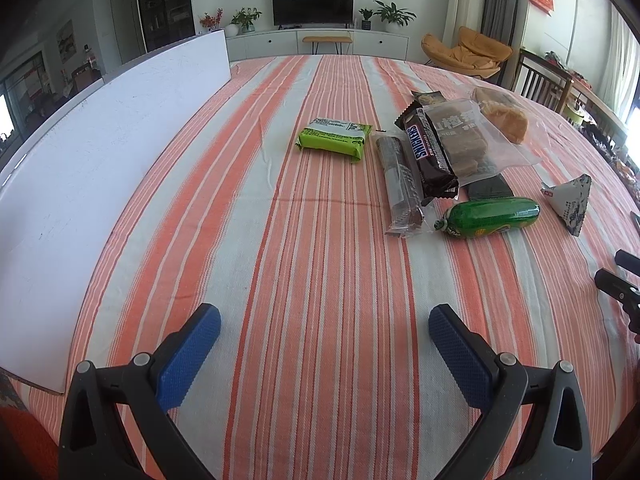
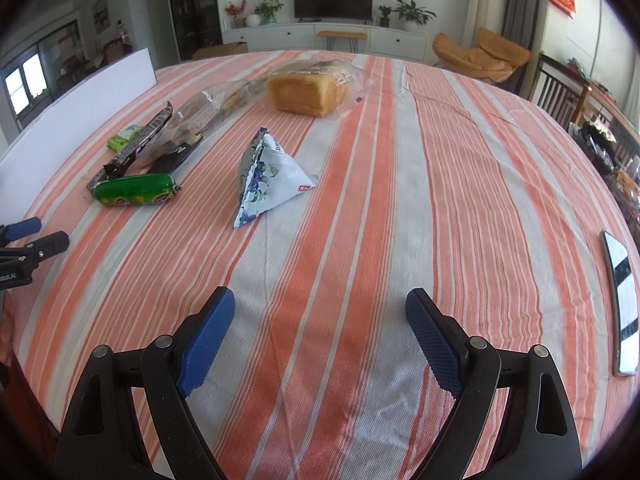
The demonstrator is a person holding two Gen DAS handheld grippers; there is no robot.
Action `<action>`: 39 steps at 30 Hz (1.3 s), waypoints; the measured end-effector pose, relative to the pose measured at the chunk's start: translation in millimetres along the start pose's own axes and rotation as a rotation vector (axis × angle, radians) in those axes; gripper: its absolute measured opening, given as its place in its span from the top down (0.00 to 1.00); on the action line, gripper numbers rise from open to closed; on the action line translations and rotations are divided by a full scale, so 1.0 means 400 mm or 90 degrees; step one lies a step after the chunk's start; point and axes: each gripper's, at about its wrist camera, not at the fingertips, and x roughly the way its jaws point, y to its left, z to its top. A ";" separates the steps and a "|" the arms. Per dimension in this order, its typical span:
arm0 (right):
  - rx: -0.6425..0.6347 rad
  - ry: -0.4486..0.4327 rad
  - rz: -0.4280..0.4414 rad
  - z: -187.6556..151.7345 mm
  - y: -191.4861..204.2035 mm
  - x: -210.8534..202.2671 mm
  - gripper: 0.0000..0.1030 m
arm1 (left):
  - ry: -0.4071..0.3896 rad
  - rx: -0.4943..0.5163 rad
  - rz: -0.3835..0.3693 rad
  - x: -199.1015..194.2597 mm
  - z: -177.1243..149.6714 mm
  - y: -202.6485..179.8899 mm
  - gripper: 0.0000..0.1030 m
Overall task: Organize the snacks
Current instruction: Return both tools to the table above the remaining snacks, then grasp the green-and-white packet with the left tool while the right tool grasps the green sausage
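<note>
Here the snacks cluster at centre right of the left wrist view: a green packet, a Snickers bar, a green sausage and a triangular pouch on the striped surface. The left tool and right tool hover wide, holding nothing.

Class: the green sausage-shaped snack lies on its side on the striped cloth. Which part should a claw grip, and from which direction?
Grip the green sausage snack around its round middle, coming from above with the fingers across its long axis. Its clipped ends taper, and the Snickers bar crowds its far side.
</note>
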 end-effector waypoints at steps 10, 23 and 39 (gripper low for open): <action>0.000 0.000 0.000 0.001 0.000 -0.001 0.12 | 0.019 -0.060 -0.083 -0.013 0.017 0.063 0.00; -0.001 0.002 0.000 0.002 0.002 0.000 0.11 | 0.073 -0.216 -0.079 0.140 0.357 0.127 0.05; -0.001 0.002 0.000 0.002 0.002 0.000 0.11 | 0.151 -0.092 0.004 0.239 0.321 0.146 0.05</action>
